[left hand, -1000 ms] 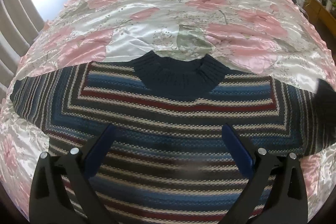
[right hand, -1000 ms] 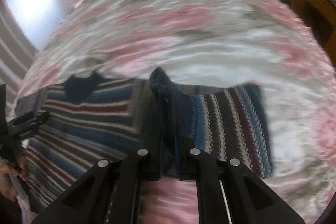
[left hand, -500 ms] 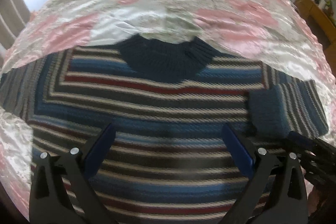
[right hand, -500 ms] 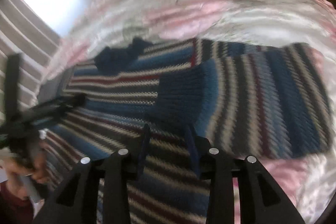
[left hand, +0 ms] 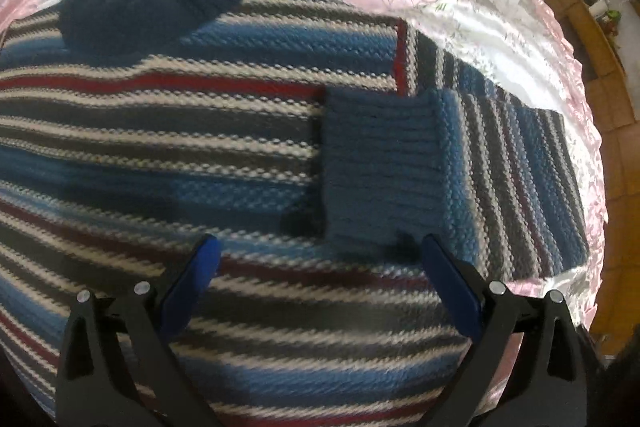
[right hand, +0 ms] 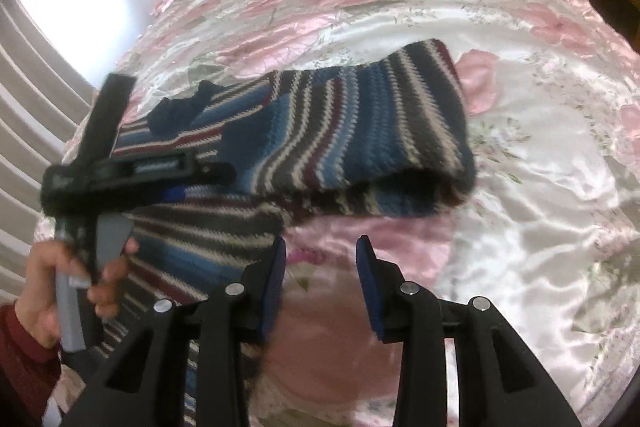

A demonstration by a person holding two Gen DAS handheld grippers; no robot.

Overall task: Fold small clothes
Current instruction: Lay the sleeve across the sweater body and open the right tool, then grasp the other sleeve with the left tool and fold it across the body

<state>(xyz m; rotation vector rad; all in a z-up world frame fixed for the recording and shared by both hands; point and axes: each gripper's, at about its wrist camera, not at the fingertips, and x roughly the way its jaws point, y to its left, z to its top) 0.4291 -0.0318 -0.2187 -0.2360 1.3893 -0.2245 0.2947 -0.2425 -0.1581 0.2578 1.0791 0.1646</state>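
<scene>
Where visible, perhaps satin bedspread (right hand: 520,115).

Right gripper (right hand: 320,247) has released the sleeve (right hand: 360,131); folded across sweater (left hand: 160,155).

Your light is daytime and soft, coming from the blown-out white window (right hand: 68,7) at the upper left of the right wrist view. The shiny pink floral satin bedspread (right hand: 540,155) throws white glare. The striped knit sweater (left hand: 168,131) smears near the left lens. Both fisheye views bend hard at their dark rims.
</scene>
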